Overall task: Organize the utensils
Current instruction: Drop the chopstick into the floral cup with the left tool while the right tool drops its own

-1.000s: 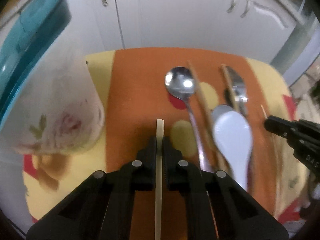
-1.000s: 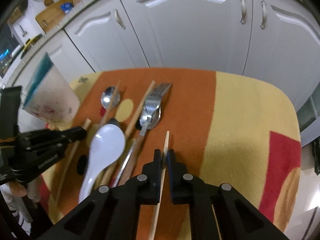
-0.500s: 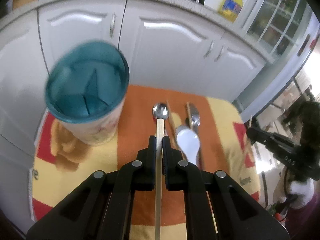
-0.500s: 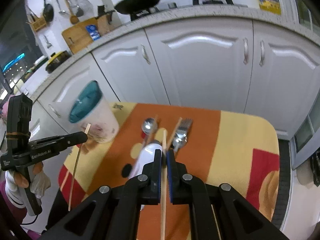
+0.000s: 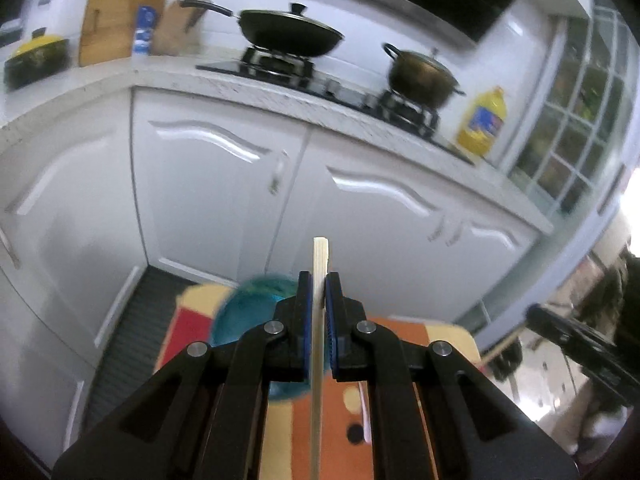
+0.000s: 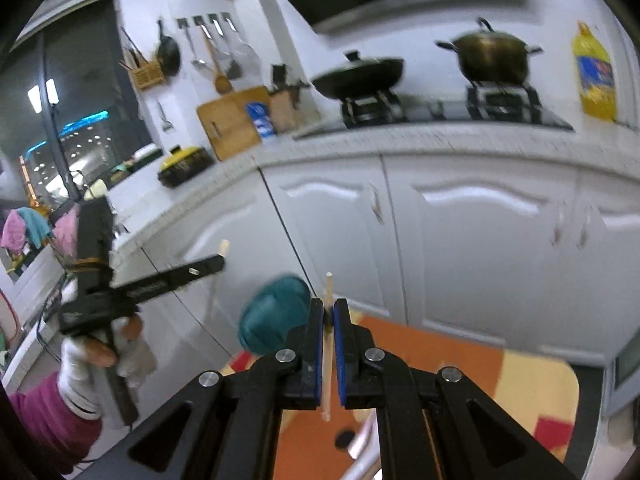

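Observation:
My left gripper [image 5: 318,292] is shut on a pale wooden chopstick [image 5: 320,264] that sticks up past the tips and runs back between the fingers. My right gripper [image 6: 328,312] is shut on a second chopstick [image 6: 328,288]. Both are raised high above the orange and yellow cloth [image 5: 340,420] on the table. The teal-rimmed utensil cup [image 5: 248,312] stands below and just left of the left gripper; it also shows in the right wrist view [image 6: 272,316]. In the right wrist view the left gripper [image 6: 216,262] is at the left, held by a gloved hand. Other utensils are mostly hidden behind the fingers.
White kitchen cabinets [image 5: 240,184] stand behind the table. On the counter are a black wok [image 5: 292,32], a brass pot [image 5: 420,72], a yellow oil bottle [image 5: 482,124] and a cutting board [image 5: 116,20]. A metal handle [image 6: 360,444] lies on the cloth.
Both grippers have risen well above the table and tilted up, each still holding its chopstick. The cup and cloth have dropped to the bottom of both views.

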{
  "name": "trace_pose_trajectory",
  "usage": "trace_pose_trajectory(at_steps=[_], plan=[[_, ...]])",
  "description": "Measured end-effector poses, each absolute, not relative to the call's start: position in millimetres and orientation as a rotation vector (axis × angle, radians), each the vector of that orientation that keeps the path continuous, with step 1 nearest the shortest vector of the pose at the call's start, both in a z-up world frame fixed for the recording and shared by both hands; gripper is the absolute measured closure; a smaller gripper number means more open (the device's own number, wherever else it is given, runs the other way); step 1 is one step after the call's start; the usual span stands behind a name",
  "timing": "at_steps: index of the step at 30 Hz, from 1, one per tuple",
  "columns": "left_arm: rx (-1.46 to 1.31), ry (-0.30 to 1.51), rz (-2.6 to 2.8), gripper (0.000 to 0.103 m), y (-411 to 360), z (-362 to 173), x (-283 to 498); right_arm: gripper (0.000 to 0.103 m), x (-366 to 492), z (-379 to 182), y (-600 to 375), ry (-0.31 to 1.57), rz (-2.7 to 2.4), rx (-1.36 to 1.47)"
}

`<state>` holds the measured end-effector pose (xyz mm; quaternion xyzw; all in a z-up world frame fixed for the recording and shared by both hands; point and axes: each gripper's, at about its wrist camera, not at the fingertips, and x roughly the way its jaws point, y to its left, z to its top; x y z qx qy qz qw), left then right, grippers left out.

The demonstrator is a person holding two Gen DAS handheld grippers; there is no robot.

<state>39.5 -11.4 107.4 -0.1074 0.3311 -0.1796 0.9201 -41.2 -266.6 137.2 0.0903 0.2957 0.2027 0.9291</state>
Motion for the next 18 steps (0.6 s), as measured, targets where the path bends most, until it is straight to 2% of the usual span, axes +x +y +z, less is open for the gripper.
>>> trace_pose_trajectory(at_steps=[11,18], plan=[[-0.219,0.572,-0.228,0.098,6,101,117,0.098,24,177,-217,0.522,0.479,0.158],[-0.227,0.515,-0.176,0.098,8,77,142,0.098,60,132,-184,0.594,0.457,0.09]])
